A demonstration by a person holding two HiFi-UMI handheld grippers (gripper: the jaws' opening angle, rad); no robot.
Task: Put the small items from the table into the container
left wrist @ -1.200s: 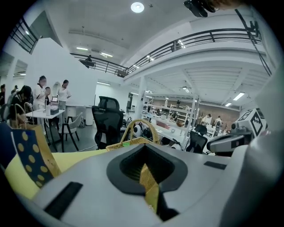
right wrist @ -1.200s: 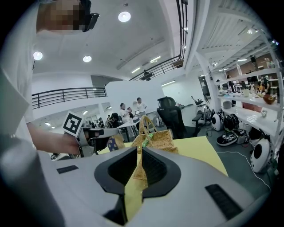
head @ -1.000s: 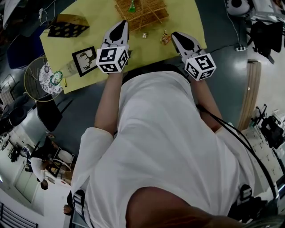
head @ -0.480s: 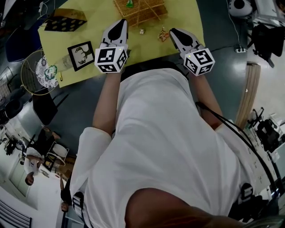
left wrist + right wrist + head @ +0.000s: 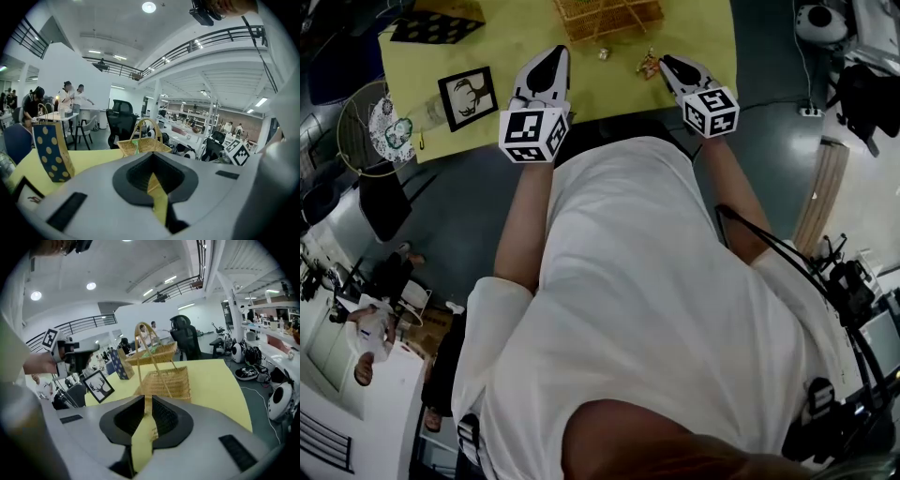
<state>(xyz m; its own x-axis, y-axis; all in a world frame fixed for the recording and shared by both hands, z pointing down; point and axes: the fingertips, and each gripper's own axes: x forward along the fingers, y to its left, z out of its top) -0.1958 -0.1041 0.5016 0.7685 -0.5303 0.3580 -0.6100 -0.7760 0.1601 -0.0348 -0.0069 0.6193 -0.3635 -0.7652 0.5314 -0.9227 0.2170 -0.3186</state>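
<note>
We find the left gripper (image 5: 151, 178) jaws pressed together, pinching nothing. The right gripper (image 5: 145, 404) jaws stand narrowly apart with only the yellow table (image 5: 506, 37) showing between them. Its tips are just beside a small orange item (image 5: 649, 64), and a small silvery item (image 5: 605, 53) lies near. Beyond stands the handled wicker basket (image 5: 166, 380), with a green item (image 5: 135, 141) inside.

No legible text — nothing readable
</note>
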